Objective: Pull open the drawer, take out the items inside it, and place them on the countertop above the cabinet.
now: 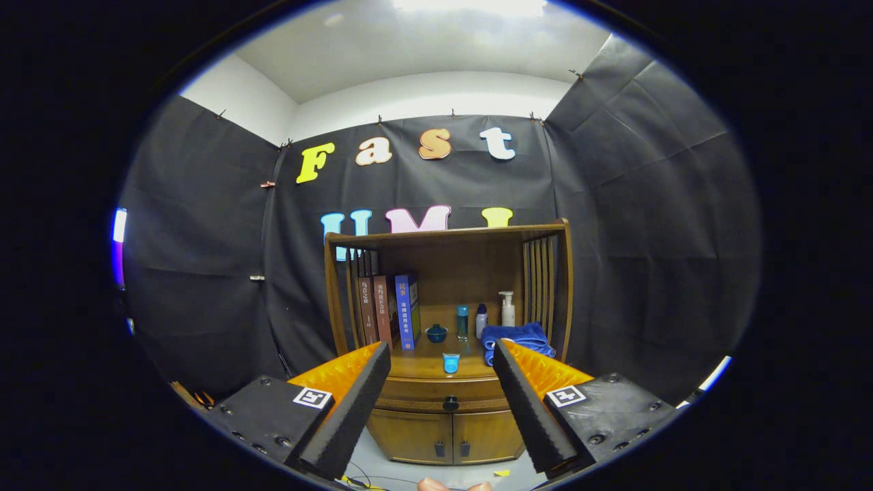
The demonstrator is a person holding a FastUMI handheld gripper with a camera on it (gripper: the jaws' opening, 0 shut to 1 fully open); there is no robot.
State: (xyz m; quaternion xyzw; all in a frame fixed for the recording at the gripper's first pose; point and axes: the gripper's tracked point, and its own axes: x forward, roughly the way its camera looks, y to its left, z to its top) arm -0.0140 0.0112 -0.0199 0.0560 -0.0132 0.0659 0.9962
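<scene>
- Gripper — held back from the cabinet, its 2 fingers spread wide apart with nothing between them; the cabinet front shows through the gap.
- Cabinet — wooden, standing against the black cloth wall, straight ahead of the fingers and well apart from them.
- Drawer — closed, directly under the countertop, with 1 dark round knob at its middle; contents hidden.
- 2 lower doors — shut, below the drawer, each with a small dark handle near the centre seam.
- Countertop — an open shelf space with slatted sides and a wooden top board.
- 3 books — upright at the left side of the countertop.
- Small dark bowl — just right of the books.
- Light blue cup — near the front edge, above the knob.
- 3 bottles — upright toward the back: 1 blue, 1 small, 1 white pump bottle.
- Blue towel — folded, at the right, partly behind the right finger.
</scene>
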